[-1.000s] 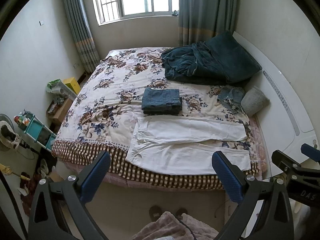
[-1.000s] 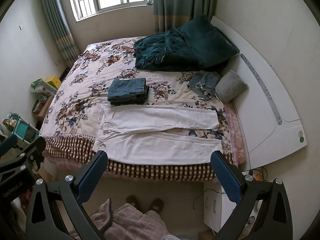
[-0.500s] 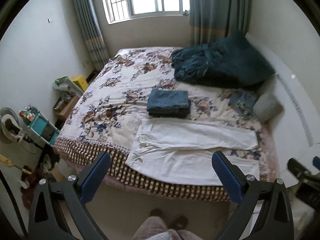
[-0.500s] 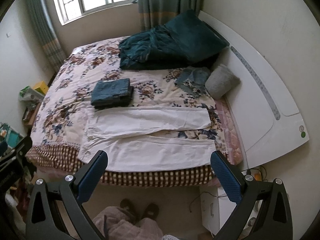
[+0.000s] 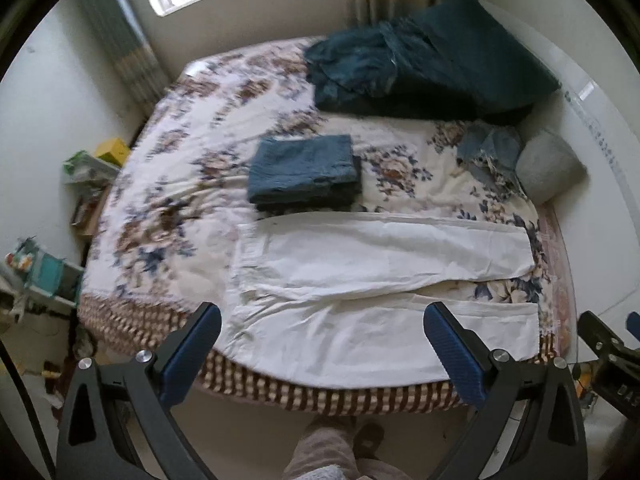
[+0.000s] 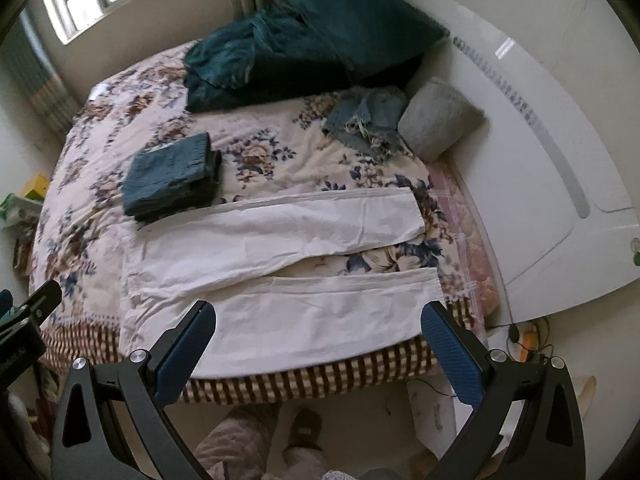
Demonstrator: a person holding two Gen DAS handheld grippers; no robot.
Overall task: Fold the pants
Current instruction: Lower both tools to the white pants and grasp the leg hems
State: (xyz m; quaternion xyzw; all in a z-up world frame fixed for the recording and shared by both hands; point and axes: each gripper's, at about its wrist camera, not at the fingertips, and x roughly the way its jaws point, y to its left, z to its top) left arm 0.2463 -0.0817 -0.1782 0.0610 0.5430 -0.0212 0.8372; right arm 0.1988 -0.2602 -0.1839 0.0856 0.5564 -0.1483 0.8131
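left wrist view: white pants (image 5: 376,280) are spread flat, centre frame, on the bed (image 5: 180,184); left gripper (image 5: 320,344) and right gripper (image 6: 318,342) are held wide, empty. approach step judged; a leg hem must be pinched next.

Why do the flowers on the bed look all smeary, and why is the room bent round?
Left wrist view: the floral bedspread is motion-blurred, worst on the left. Right wrist view: sharper, with window glare on the white headboard. Both views: the fisheye lens curves the edges.

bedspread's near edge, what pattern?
Brown-and-cream check band below the floral bedspread; clearest in the right wrist view.
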